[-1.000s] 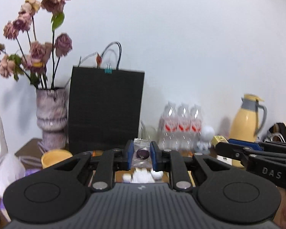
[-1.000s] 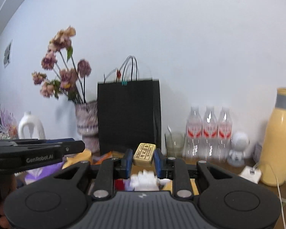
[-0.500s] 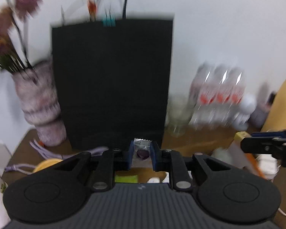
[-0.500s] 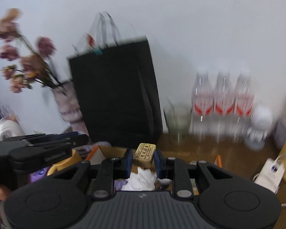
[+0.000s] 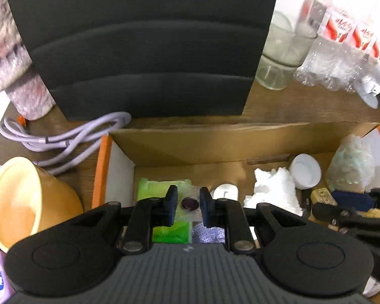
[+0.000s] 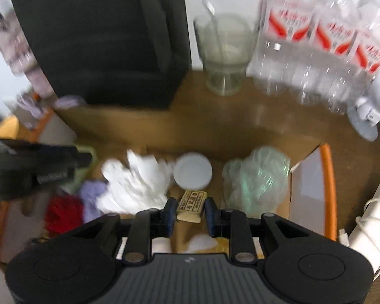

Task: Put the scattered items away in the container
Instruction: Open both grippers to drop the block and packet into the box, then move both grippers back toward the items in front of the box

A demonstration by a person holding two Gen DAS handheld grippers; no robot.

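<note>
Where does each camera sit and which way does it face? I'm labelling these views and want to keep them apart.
Left wrist: on the left gripper, facing steeply down into the cardboard box; it grips a clear packet, and the right gripper shows at right.
Right wrist: on the right gripper, facing down into the box's right half; it grips a small tan bar, and the left gripper shows at left.
Shared: box, white tissue, white cap, black bag.

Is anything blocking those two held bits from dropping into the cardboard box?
Nothing visible. The clear packet in the left gripper and the tan block in the right gripper already hang over the open cardboard box; only items already inside lie beneath.
</note>
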